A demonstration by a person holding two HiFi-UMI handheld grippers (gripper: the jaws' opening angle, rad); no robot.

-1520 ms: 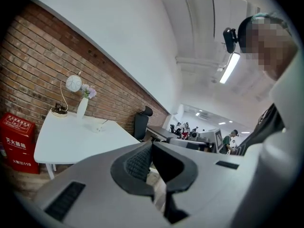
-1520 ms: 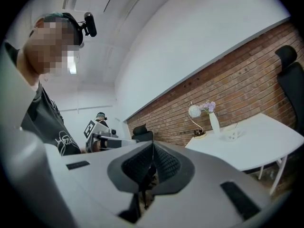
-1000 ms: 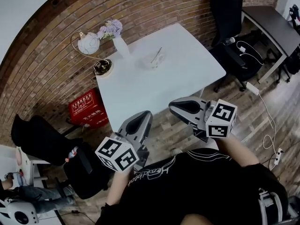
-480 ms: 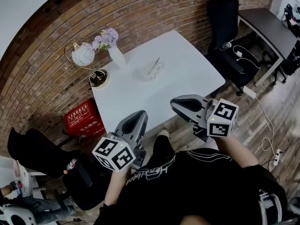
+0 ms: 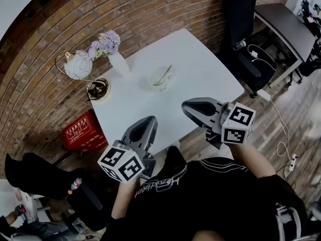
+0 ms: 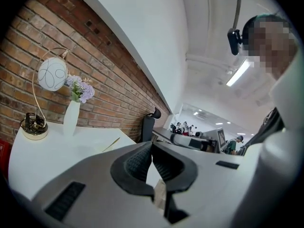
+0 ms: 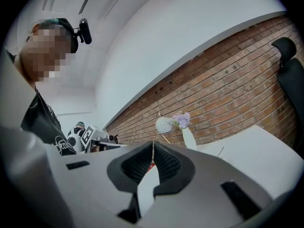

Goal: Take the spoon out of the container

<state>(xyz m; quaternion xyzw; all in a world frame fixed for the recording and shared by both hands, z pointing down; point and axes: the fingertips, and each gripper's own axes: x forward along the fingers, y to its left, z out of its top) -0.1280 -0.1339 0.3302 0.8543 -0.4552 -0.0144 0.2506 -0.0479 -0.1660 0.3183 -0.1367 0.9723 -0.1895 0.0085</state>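
Left gripper and right gripper are pressed together, empty: the spoon in its container sits beyond reach, twelve o'clock.

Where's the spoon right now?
In the head view, the spoon leans in the small white cup near the middle of the white table, just right of the flower vase.

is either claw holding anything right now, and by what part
Nothing is held. The left claw and right claw are both shut and empty; the spoon sits in the cup on the white table, apart from both.
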